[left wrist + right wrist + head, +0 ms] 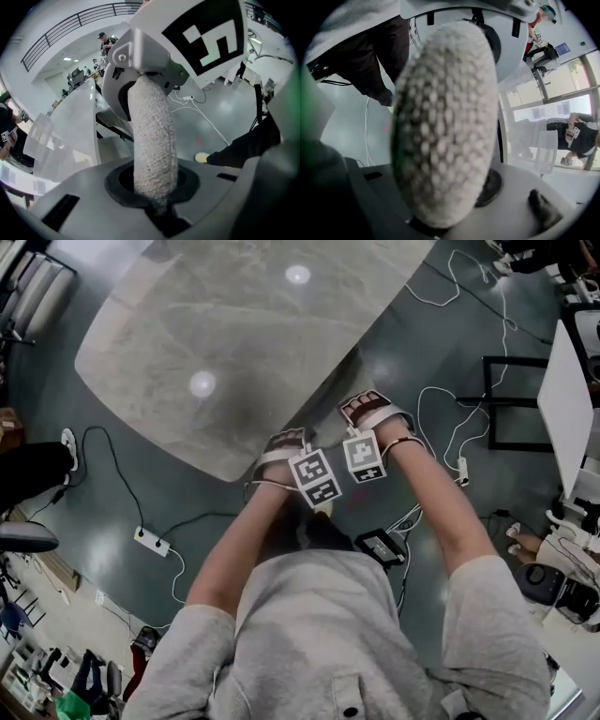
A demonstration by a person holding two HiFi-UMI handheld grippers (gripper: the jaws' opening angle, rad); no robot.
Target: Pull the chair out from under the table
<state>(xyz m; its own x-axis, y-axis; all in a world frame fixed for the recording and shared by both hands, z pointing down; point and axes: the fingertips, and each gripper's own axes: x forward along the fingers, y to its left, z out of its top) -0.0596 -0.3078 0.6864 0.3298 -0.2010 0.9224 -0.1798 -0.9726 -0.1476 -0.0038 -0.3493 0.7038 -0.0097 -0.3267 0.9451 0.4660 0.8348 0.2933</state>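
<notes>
Seen from above, a person stands at the near edge of a grey stone-patterned tabletop (234,362), both arms reaching down just in front of it. The chair itself is hidden in this view beneath the arms and body.

The gripper views show its chair back (152,136), covered in pale, nubbly fabric. The left hand-held gripper (161,211) is clamped on the top edge, the fabric pinched into the narrow gap between its jaws. The right hand-held gripper (436,215) stands wider, the padded edge filling its gap and seemingly pressed from both sides.

The padding probably gives a little over a stiff frame, so a firm hold on the rim, with both grippers side by side as here, suits best. The textured fabric should resist slipping. The chair likely weighs enough to need a steady, level pull.

The back stands upright, its top edge running side to side along the tabletop's edge. The chair appears to face in under the tabletop. White cables (112,474) on the smooth floor could snag the legs.
</notes>
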